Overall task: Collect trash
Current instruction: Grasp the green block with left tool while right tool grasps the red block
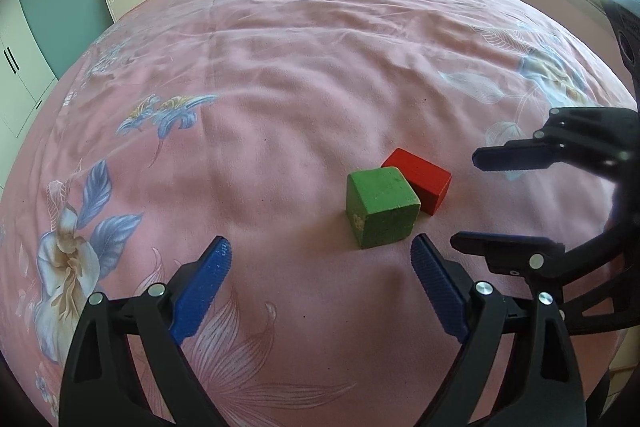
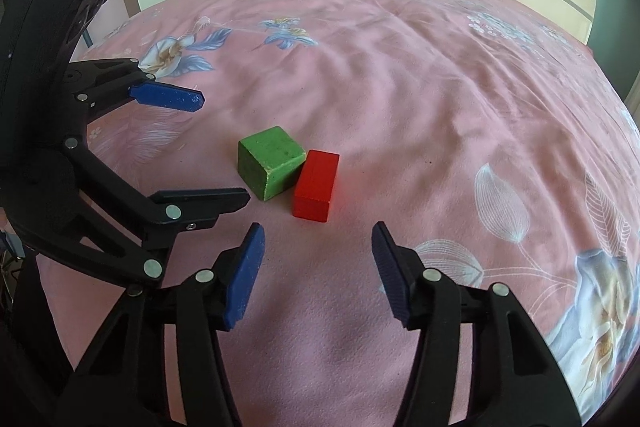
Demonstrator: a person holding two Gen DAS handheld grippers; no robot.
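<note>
Two hand-held grippers close in on a pair of wooden blocks lying on a pink floral bedspread (image 1: 280, 75), the approach stage of a trash-collecting task. No bin or bag for the trash shows in either view.

In the left wrist view, the green cube (image 1: 382, 213) sits just right of centre in the lower half of the frame, with the red block (image 1: 418, 183) touching its far right side. The left gripper (image 1: 322, 281) fills the bottom of the frame, its blue-padded fingers (image 1: 202, 291) spread wide and empty, the cube just beyond the tips and off toward the right finger. At the right edge, the right gripper (image 1: 476, 203) reaches in from the side.

In the right wrist view, the two blocks lie at mid-frame, the green cube (image 2: 272, 163) to the left and the red block (image 2: 316, 185) pressed against it on the right. The right gripper (image 2: 318, 271) occupies the bottom of the frame, its fingers (image 2: 244, 277) standing at a middling gap with nothing between them, the red block just ahead of the tips. The left gripper (image 2: 224, 147) enters from the left edge, open, its tips close to the cube.

Neither block is yet gripped. The next move likely calls for each gripper to advance until its block sits between the fingers, the left on the green cube, the right on the red block, then to close. Because the blocks touch, the inner fingers would need to slip in without nudging the neighbouring block away.
</note>
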